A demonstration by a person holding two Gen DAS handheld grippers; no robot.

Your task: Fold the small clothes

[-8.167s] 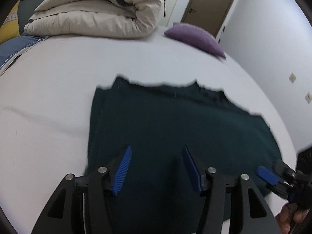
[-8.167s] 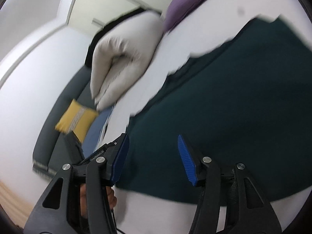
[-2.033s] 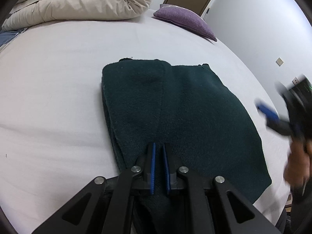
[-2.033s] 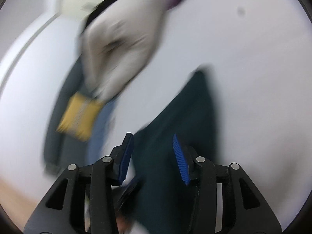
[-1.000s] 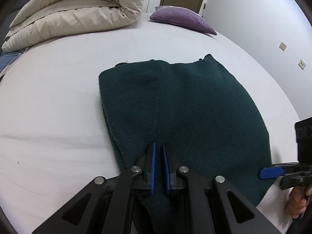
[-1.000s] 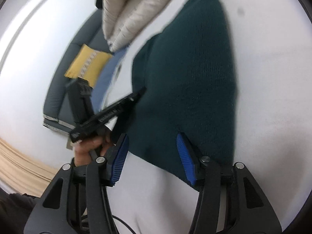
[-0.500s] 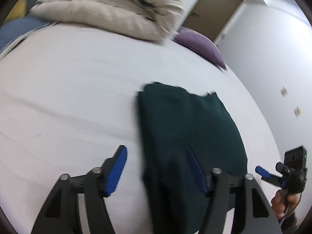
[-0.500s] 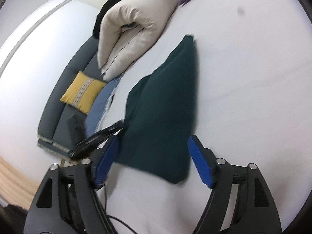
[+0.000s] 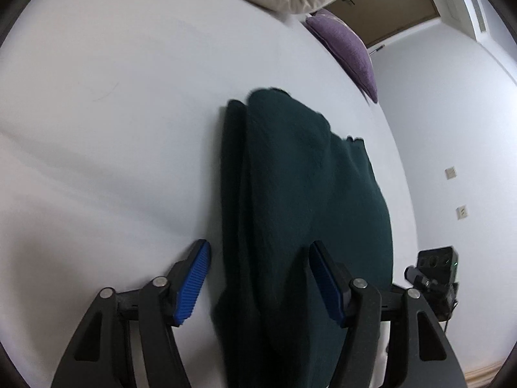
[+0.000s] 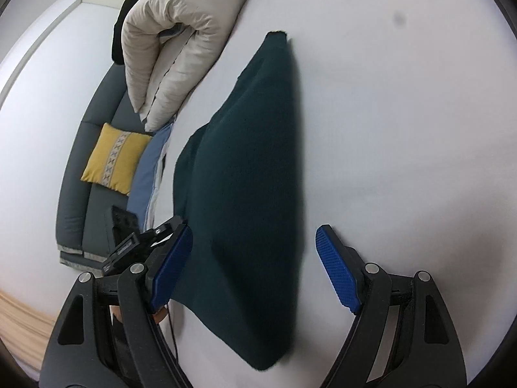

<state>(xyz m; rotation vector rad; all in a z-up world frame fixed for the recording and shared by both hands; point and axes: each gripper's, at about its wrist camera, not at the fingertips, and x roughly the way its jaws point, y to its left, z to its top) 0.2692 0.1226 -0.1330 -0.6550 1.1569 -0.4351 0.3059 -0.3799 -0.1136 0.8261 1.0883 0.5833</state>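
Sweater, dark green knit, folded, layered edge

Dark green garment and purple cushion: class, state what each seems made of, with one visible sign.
Dark green garment: apparently a thick knit, perhaps wool or fleece; matte, fuzzy, limp folded layers.
Purple cushion: probably woven fabric over soft filling; dull nubby surface, plump shape.

The white bed lies bare and flat on both long sides of the folded dark green garment, giving open passage there. At the bed's far edge a rolled beige duvet and a purple pillow block the way. A grey sofa with a yellow cushion runs along one side edge.
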